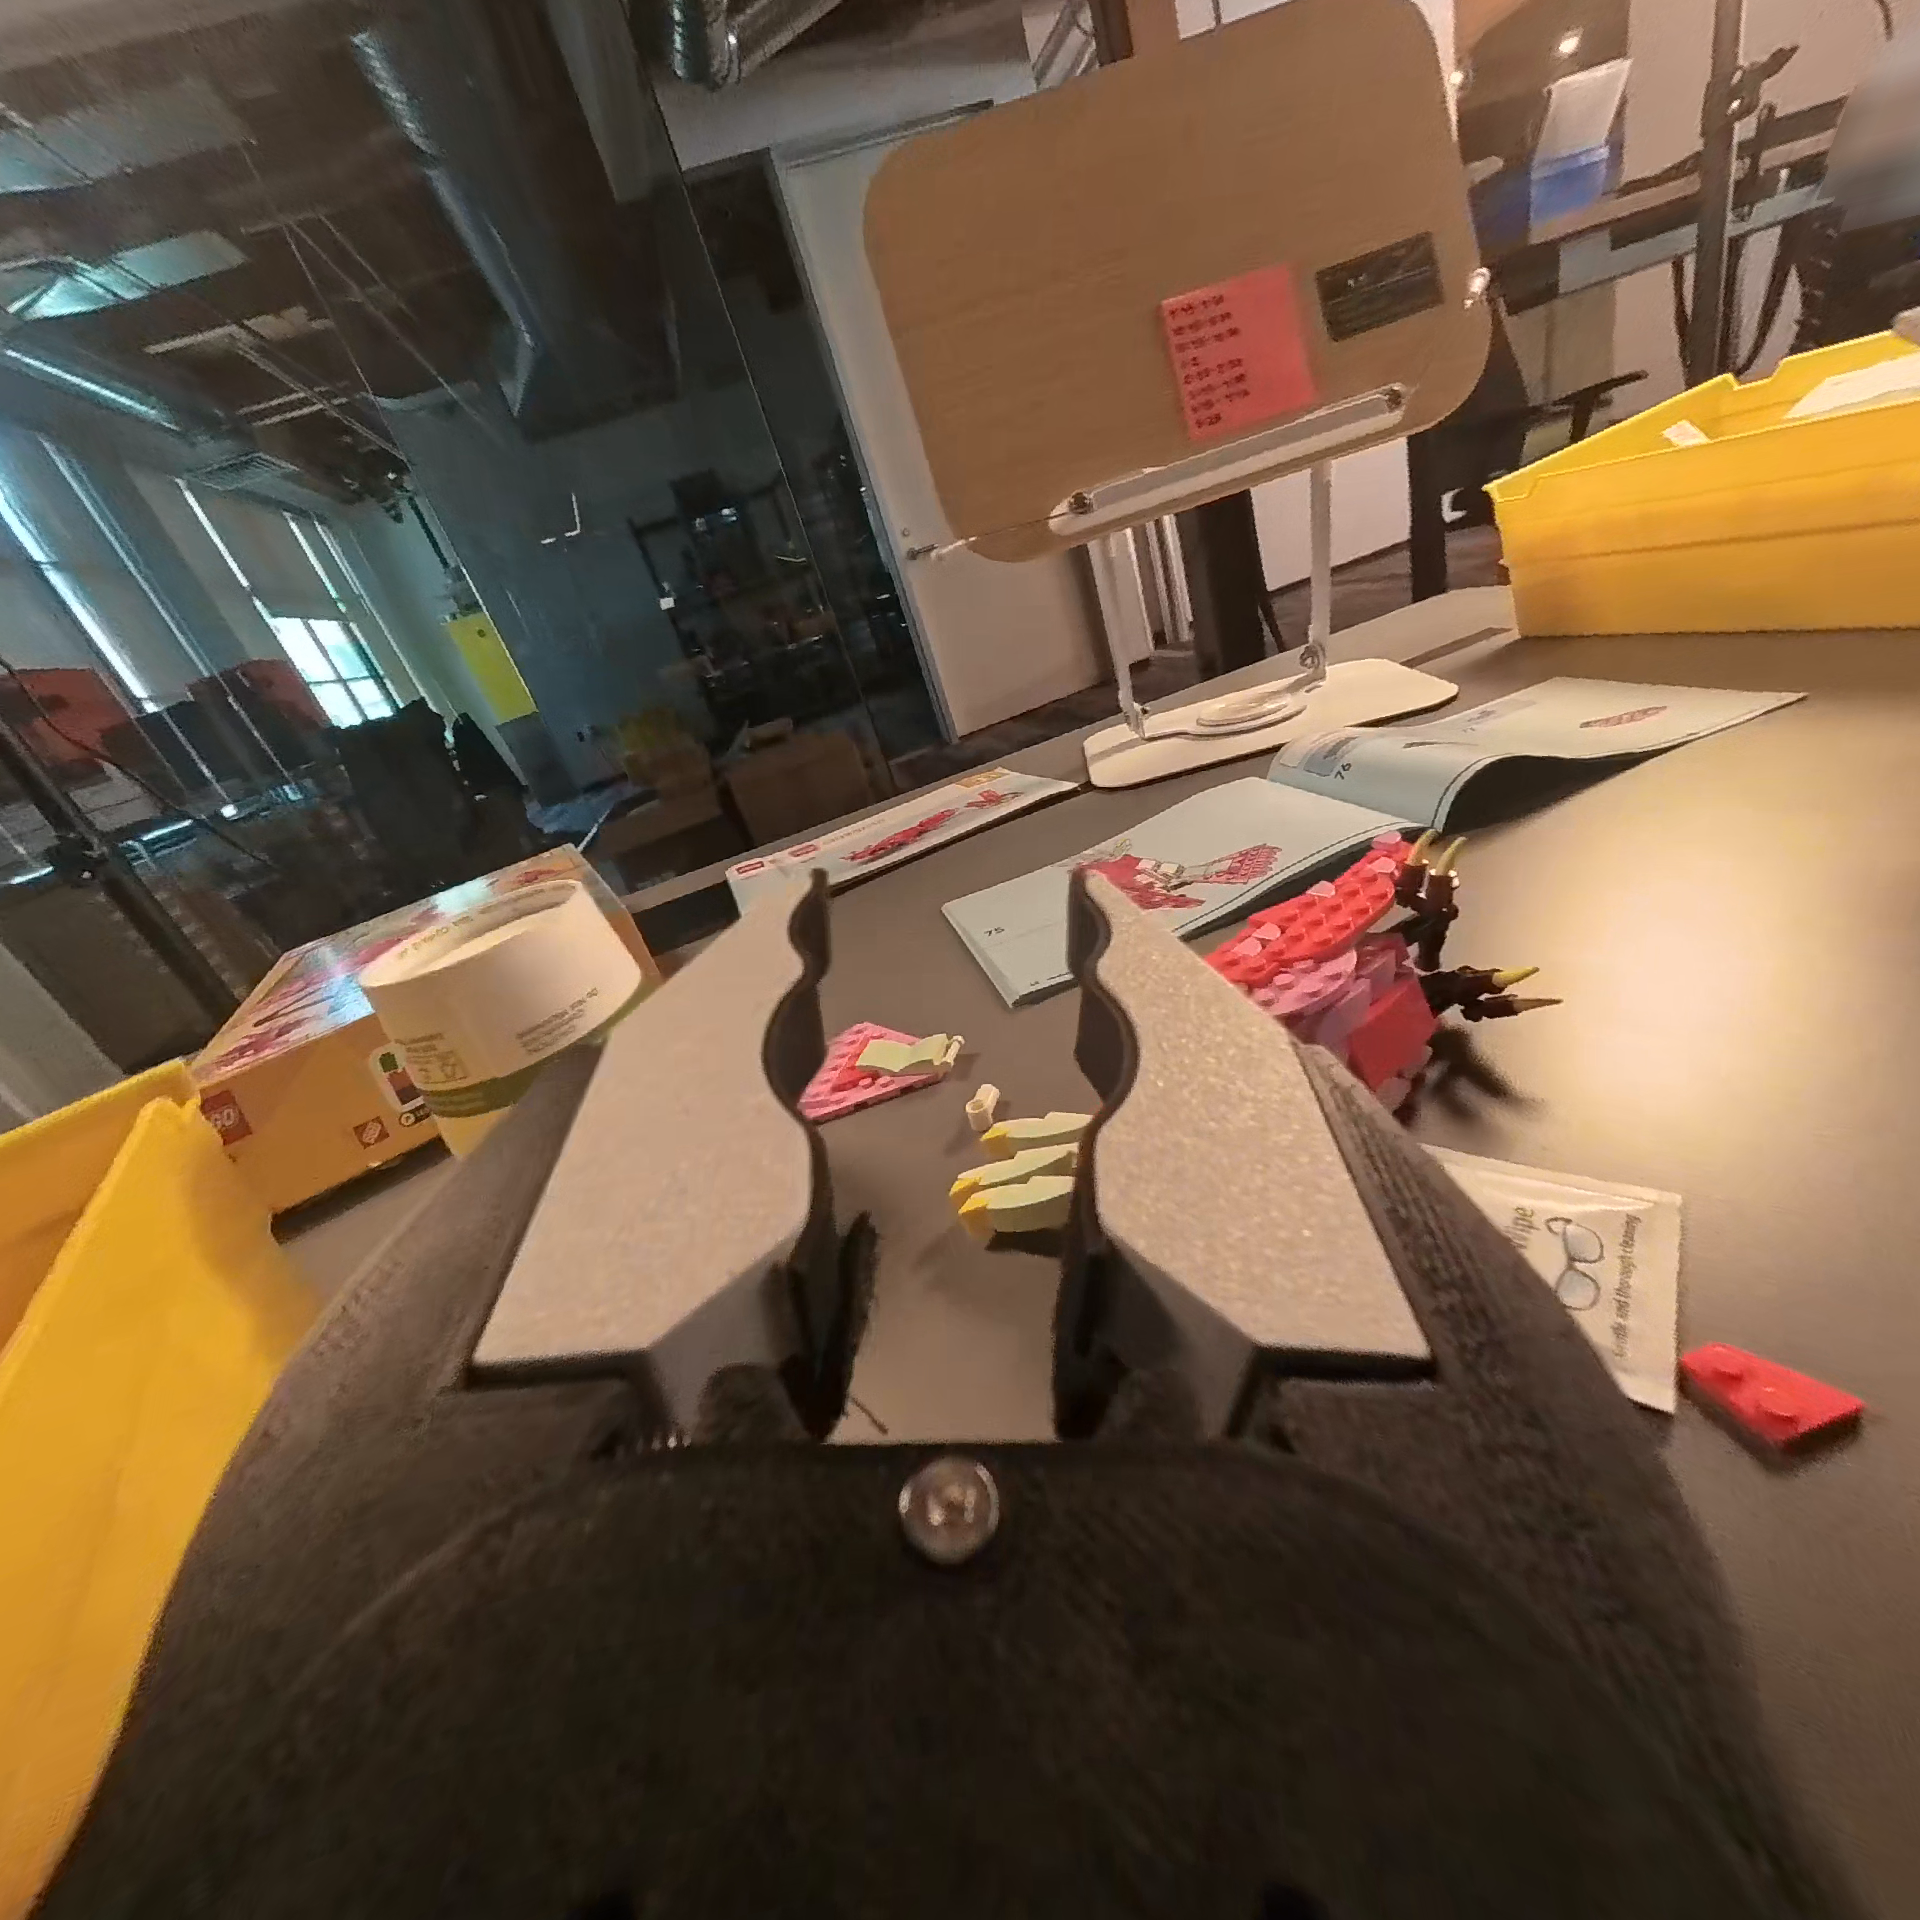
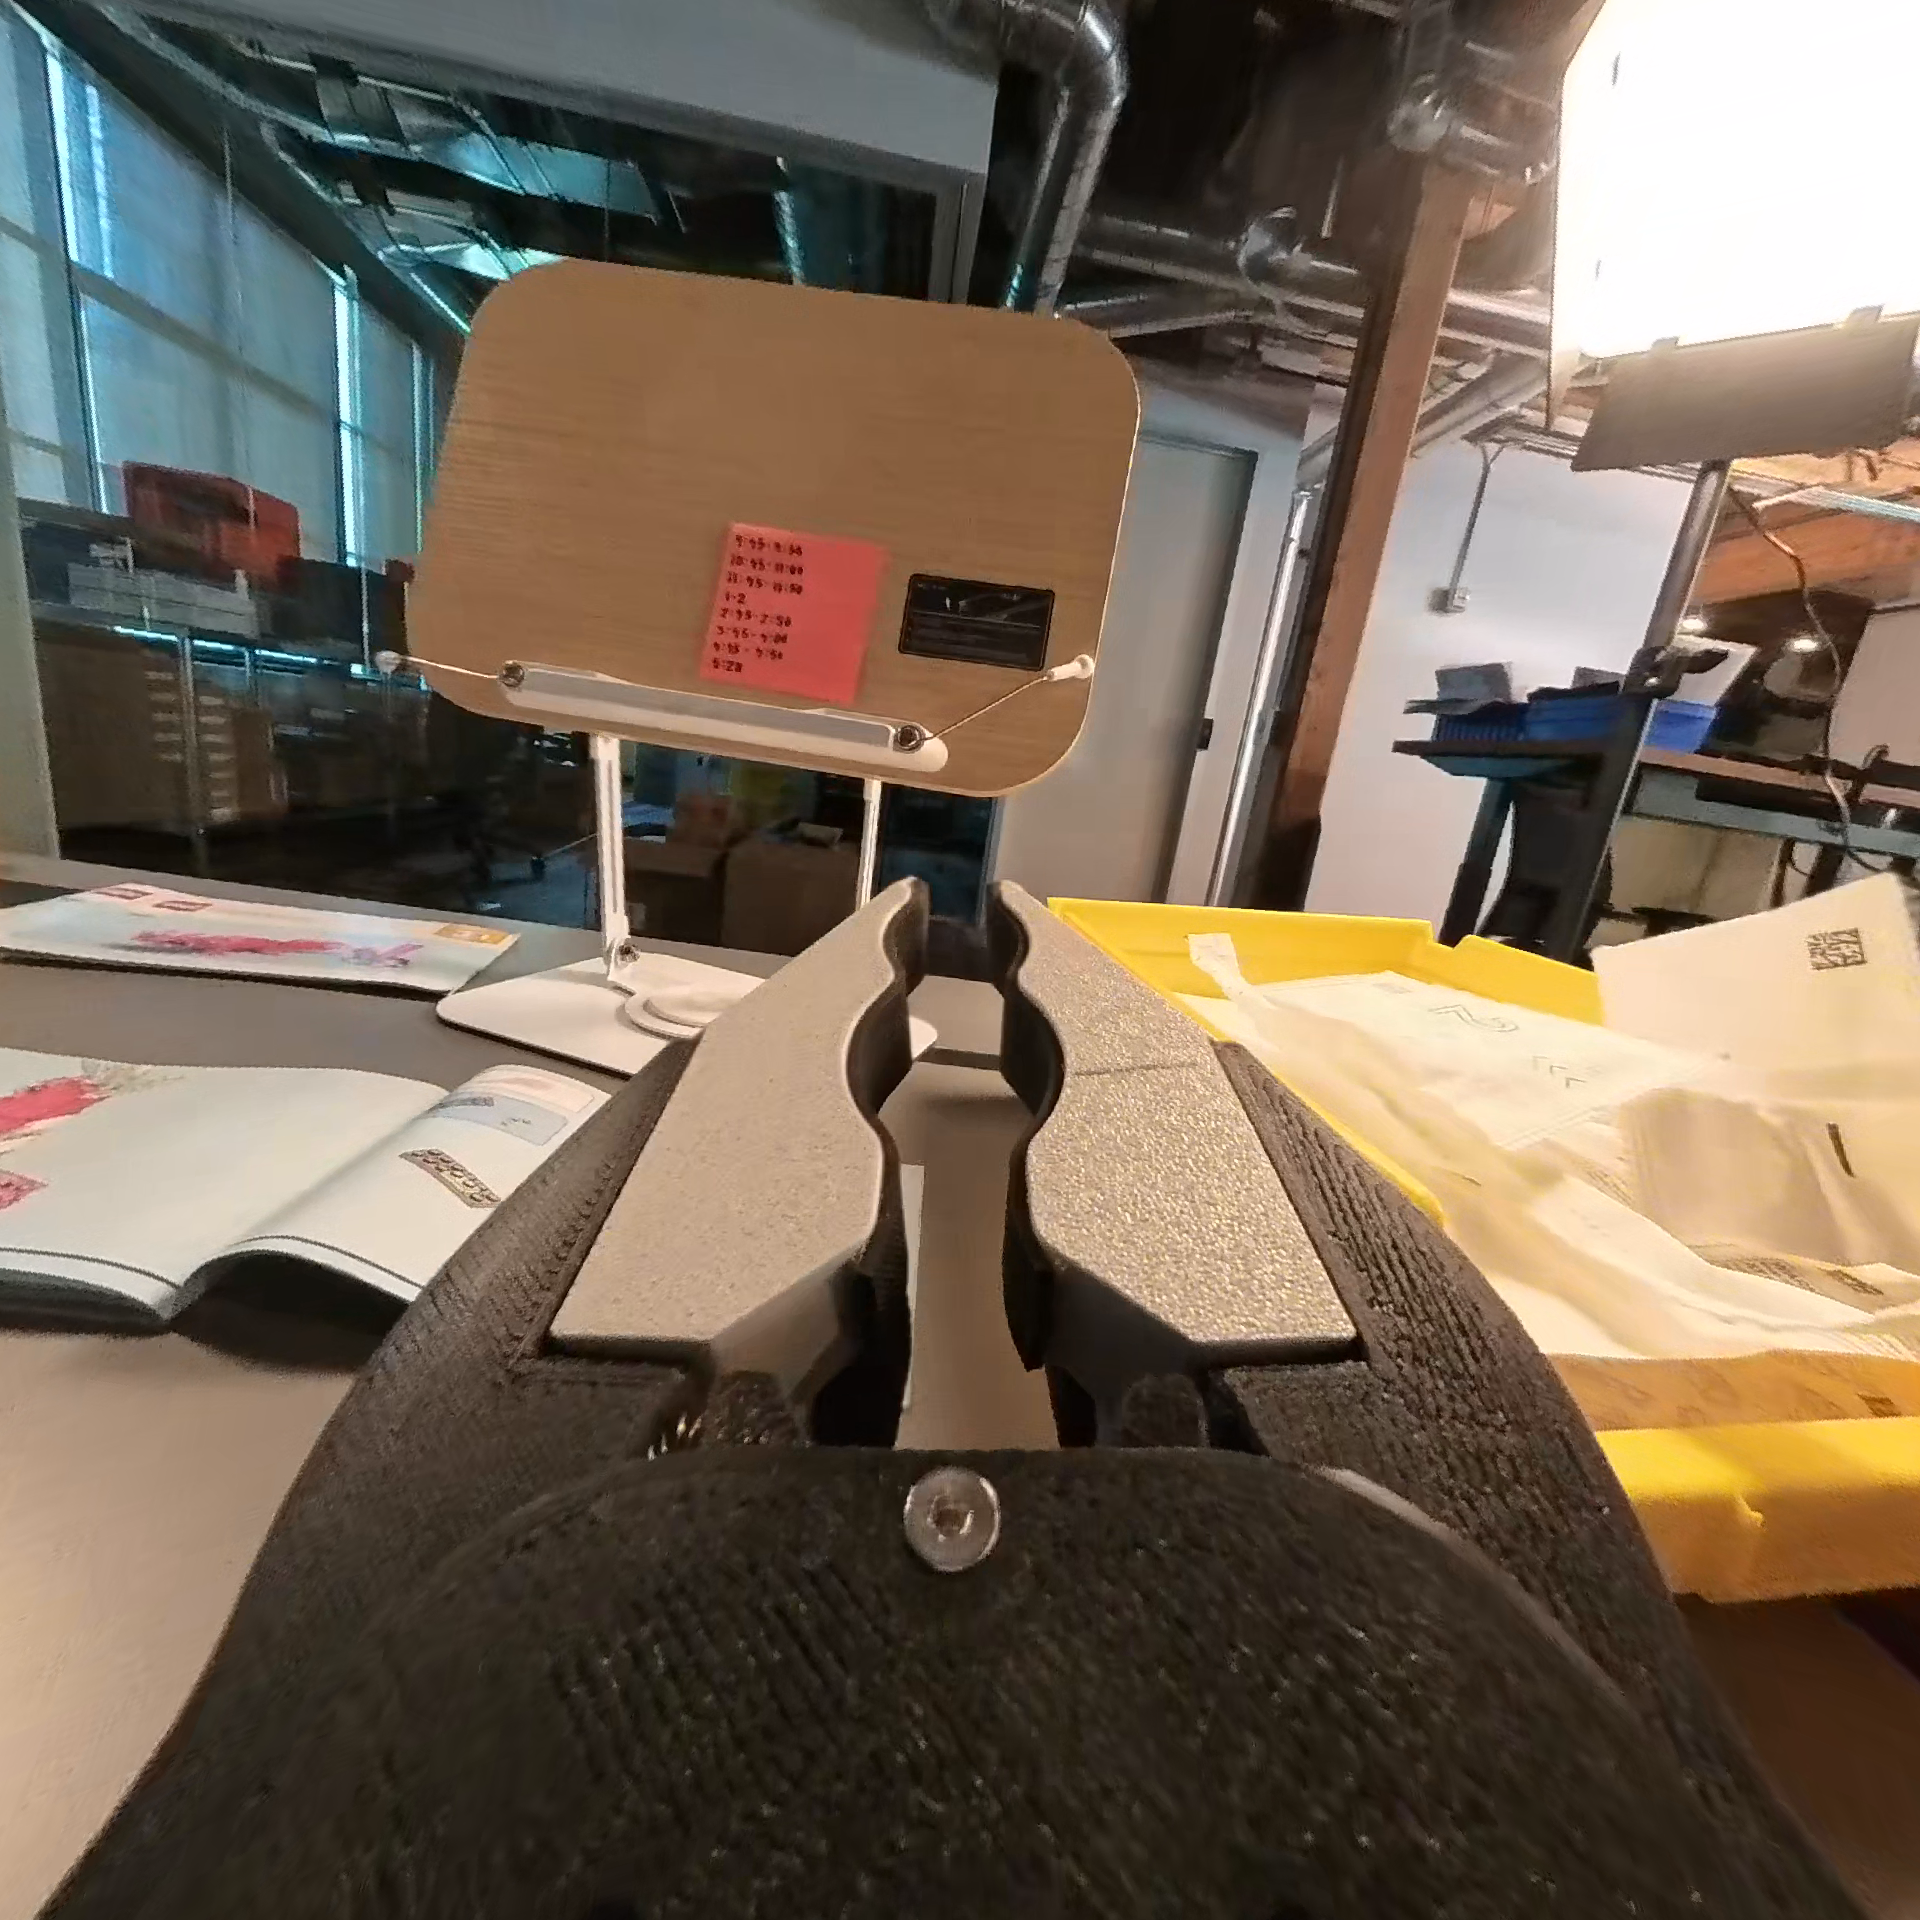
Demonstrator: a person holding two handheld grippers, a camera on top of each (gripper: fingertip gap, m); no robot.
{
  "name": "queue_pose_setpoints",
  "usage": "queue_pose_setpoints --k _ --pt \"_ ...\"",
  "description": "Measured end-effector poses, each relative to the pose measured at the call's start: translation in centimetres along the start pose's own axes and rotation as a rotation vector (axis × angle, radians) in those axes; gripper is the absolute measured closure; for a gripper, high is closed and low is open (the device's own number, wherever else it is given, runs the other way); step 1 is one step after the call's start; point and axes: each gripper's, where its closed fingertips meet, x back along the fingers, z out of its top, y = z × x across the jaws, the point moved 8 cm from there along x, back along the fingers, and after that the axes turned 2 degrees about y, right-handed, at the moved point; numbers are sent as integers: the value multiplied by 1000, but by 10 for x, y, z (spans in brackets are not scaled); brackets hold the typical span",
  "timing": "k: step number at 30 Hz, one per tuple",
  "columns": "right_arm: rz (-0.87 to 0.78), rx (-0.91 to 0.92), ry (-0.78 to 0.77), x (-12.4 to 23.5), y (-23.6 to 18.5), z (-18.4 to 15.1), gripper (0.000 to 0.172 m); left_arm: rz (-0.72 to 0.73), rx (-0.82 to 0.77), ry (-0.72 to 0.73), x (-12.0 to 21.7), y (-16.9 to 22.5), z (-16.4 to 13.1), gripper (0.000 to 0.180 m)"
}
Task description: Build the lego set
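Note:
My left gripper (image 1: 951,883) is open and empty, above the dark table (image 1: 1610,987). Below its fingers lie a pink plate with a pale green piece (image 1: 868,1070) and some pale green and yellow pieces (image 1: 1023,1174). A red and pink brick model with dark horned limbs (image 1: 1351,966) stands just right of the right finger (image 1: 1195,1039). My right gripper (image 2: 958,904) has its fingers close together with a narrow gap, nothing between them. It points at the wooden book stand (image 2: 769,499), beside a yellow bin (image 2: 1351,956).
An open instruction booklet (image 1: 1195,883) and a second booklet (image 2: 260,945) lie on the table. A red flat plate (image 1: 1771,1403) and a wipe sachet (image 1: 1590,1278) lie at the right. A white tub (image 1: 499,997), a yellow box (image 1: 312,1081) and a yellow bin (image 1: 104,1299) are left. Paper bags (image 2: 1558,1122) fill the right bin.

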Motion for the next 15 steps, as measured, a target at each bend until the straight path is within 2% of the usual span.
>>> queue_pose_setpoints --k 2,6,15 --pt "14 22 -7 -1 -4 -1 167 -53 -15 -1 -1 4 -1 151" --pt "13 77 -17 4 -10 1 169 -92 -56 4 -1 10 0 161" --pt "-9 44 -24 28 -36 15 172 -98 -84 37 3 14 2 168"
